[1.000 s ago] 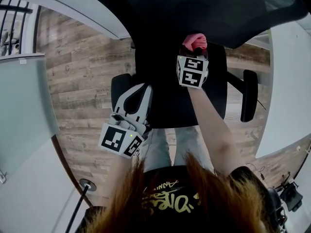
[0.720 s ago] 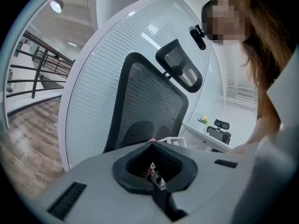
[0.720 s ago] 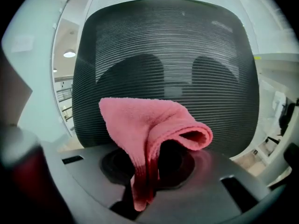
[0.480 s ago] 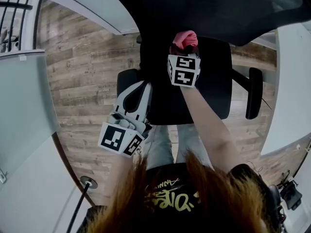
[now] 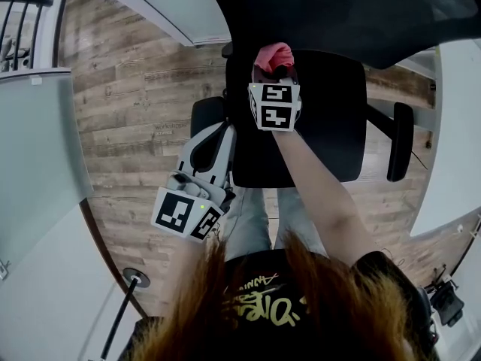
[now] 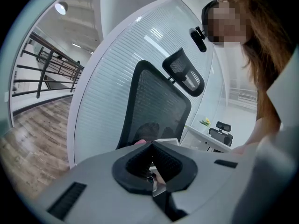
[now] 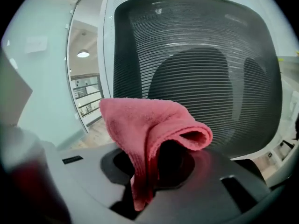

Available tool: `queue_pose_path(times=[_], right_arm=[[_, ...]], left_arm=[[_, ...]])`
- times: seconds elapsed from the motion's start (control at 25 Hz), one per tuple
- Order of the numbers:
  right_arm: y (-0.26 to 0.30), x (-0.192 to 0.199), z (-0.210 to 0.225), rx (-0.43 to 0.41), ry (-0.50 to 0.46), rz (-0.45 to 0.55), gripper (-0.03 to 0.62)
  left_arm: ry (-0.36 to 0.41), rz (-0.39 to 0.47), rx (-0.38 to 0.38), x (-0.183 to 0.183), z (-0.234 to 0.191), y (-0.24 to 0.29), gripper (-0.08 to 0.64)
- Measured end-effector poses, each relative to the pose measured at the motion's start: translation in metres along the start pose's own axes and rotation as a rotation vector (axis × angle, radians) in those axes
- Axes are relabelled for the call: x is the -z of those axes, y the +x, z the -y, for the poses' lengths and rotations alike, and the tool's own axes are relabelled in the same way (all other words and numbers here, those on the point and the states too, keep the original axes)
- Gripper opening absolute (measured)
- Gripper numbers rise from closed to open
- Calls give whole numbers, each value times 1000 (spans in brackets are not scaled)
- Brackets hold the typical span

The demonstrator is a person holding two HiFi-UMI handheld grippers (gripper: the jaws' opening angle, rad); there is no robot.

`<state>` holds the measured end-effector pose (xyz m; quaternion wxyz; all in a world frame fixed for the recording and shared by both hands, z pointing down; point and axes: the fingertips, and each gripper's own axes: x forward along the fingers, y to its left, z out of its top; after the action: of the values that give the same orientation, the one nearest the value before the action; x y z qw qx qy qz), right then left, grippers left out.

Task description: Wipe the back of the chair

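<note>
A black mesh office chair stands before me, its backrest (image 7: 201, 64) filling the right gripper view and its seat (image 5: 316, 126) below in the head view. My right gripper (image 5: 275, 72) is shut on a folded pink cloth (image 7: 149, 129), held just short of the mesh back near its lower left. The cloth (image 5: 273, 54) shows above the marker cube in the head view. My left gripper (image 5: 213, 145) hangs by the seat's left edge, shut with nothing in it. In the left gripper view the chair back (image 6: 156, 104) and headrest (image 6: 183, 71) stand ahead.
Wood plank floor (image 5: 128, 119) lies under the chair. White curved partitions (image 5: 34, 186) stand left and behind. The chair's right armrest (image 5: 398, 141) juts out. A white desk edge (image 5: 451, 141) is at the right. A black stand base (image 5: 135, 280) is at lower left.
My right gripper with the pink cloth has shifted left along the chair back. The left gripper has stayed about where it was.
</note>
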<state>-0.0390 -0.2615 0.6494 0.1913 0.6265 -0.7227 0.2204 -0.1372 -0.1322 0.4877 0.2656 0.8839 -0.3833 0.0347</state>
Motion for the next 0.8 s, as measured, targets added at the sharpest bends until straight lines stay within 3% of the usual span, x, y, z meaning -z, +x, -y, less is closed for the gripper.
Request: queue_pose_path(times=[0.16,0.36,0.8], right_arm=[[1,1,-8,-20,26,-17,64],[1,2,-39,-124,-29,-21,64],[-15,-17,-61,-233,-58,10,64]], left_arm=[[1,2,-6,0,-2,-7,-8],[8,-1,-9,2,0,-14,-8],[1,1,-29,1,-9,-31,-8]])
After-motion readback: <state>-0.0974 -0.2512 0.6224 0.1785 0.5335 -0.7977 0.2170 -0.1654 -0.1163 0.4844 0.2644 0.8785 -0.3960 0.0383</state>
